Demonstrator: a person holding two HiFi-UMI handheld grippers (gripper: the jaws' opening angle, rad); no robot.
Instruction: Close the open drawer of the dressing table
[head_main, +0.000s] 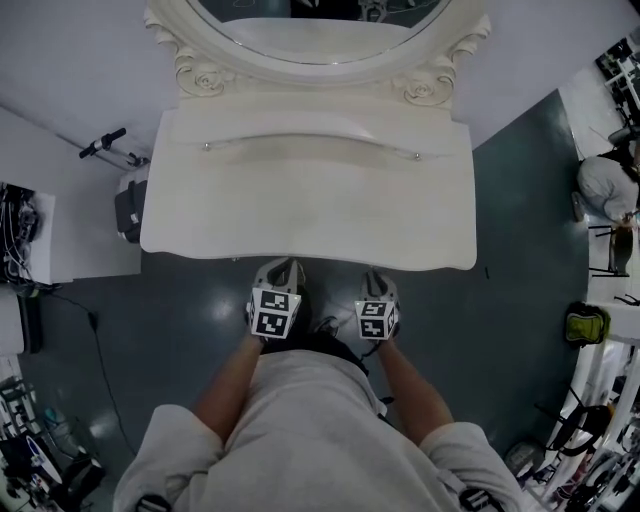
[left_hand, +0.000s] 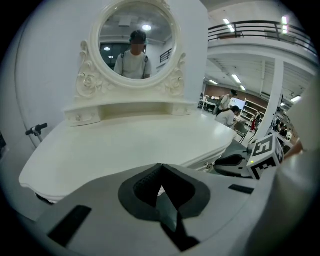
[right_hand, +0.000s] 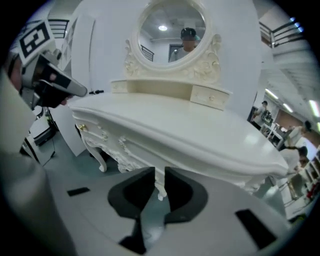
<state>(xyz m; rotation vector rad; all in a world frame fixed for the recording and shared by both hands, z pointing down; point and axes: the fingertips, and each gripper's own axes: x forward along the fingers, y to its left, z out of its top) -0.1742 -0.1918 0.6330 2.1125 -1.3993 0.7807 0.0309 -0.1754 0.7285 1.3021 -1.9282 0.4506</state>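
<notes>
Large open lab hall: cables (head_main: 15, 225) left of the dressing table (head_main: 310, 200), a seated person (head_main: 603, 186) right of it, mezzanine railing (left_hand: 255, 31) overhead beyond.

Jaws of left claw (head_main: 282, 268) together; right claw (head_main: 375, 276) slightly apart, empty.

White dressing table (head_main: 310, 215) (oval mirror (head_main: 312, 28) at back), grey floor (head_main: 180, 335)

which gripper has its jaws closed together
The left gripper: its jaws meet at the tips. On the right gripper the jaws stand slightly apart, with a clear gap and nothing gripped.
</notes>
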